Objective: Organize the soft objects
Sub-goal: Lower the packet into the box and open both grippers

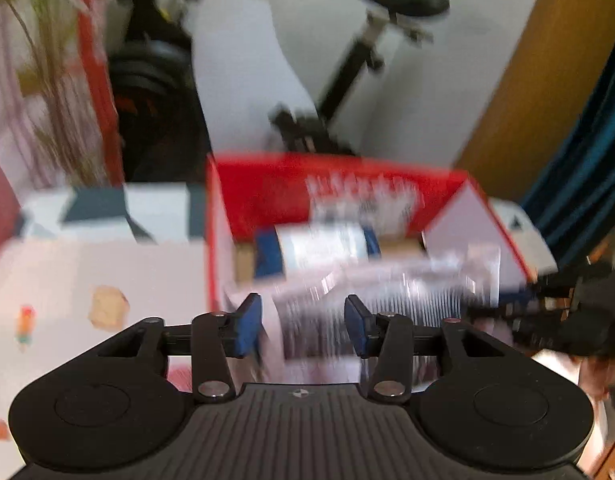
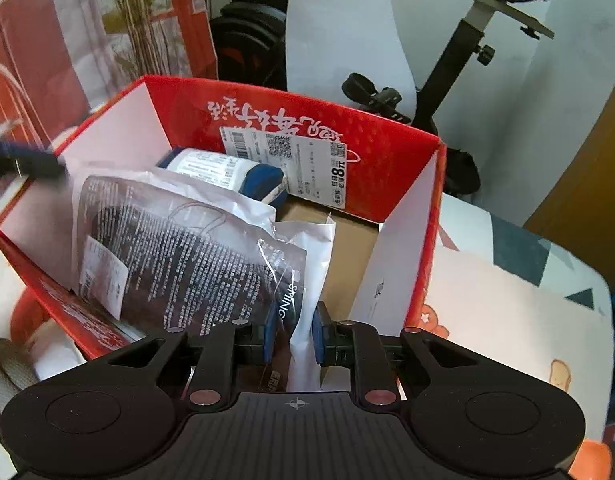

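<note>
An open red cardboard box stands on a patterned bedsheet. A crinkly plastic packet printed with black text leans into the box. My right gripper is shut on its near lower corner. Deeper in the box lies a blue and white wrapped bundle. The left wrist view is blurred. There the same packet lies in front of the red box, and my left gripper stands open with the packet's edge between its blue pads. The left pad is clear of it.
An exercise bike stands behind the box against a white wall. A potted plant and red packaging are at the back left. A wooden panel and a blue curtain are on the right.
</note>
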Tool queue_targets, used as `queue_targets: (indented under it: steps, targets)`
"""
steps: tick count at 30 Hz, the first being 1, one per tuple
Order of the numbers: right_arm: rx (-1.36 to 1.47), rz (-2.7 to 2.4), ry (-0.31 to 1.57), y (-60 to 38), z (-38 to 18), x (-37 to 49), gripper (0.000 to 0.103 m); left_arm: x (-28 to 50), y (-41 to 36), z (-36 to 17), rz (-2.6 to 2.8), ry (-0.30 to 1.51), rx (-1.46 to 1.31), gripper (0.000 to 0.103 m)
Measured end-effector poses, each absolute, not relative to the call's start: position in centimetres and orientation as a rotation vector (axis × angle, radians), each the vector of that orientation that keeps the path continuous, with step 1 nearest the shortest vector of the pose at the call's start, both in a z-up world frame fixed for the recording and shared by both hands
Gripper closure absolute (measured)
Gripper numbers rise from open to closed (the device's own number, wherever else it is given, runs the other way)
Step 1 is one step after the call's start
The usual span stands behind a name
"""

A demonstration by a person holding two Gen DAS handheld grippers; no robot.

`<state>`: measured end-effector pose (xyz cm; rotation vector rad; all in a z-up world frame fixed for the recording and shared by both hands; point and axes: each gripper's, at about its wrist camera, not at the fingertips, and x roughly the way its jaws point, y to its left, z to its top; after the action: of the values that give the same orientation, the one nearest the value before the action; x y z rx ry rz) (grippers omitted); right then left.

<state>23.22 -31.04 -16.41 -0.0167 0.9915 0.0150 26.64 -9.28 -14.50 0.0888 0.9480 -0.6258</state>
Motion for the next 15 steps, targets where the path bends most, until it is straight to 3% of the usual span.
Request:
queue_targets:
  steps: [3, 6, 15]
  targets:
    - [-0.076, 0.016, 1.027, -30.0, -16.5, 24.4, 0.086, 26.5, -8.0, -12.3, -0.595, 0.839, 0.065, 0.072]
    - [-0.191, 0.028, 1.073, -28.7, -16.9, 25.5, 0.086, 26.6, -8.0, -11.2, -0.589, 0.794, 0.051, 0.076]
    - [-0.250, 0.047, 1.195, -28.3, -18.2, 28.8, 0.085, 27.6, -11.6, -14.9, -0.643, 0.928, 0.069, 0.076]
